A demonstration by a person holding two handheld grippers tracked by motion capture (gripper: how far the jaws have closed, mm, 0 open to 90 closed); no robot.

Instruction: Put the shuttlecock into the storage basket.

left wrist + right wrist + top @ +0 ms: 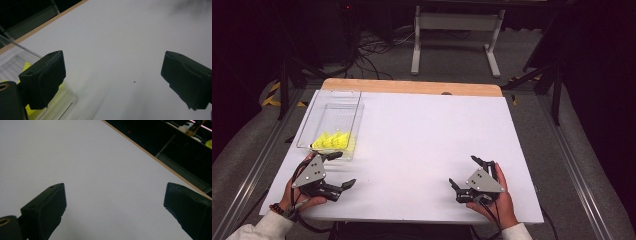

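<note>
A clear plastic bin (330,107) stands at the left of the white table (422,135), with yellow pieces (334,141) heaped at its near end. My left gripper (343,170) rests open just in front of that near end, nothing between its fingers. In the left gripper view the left gripper (112,75) stands wide open over bare table, and the bin (67,100) with the yellow pieces (25,66) lies beside its left jaw. My right gripper (463,171) sits open near the front right; the right gripper view shows the right gripper (113,202) open over bare table.
A wooden strip (412,86) runs along the table's far edge. Behind it on the floor are a white frame (457,30) and loose cables (372,47). Metal rails (257,165) flank the table.
</note>
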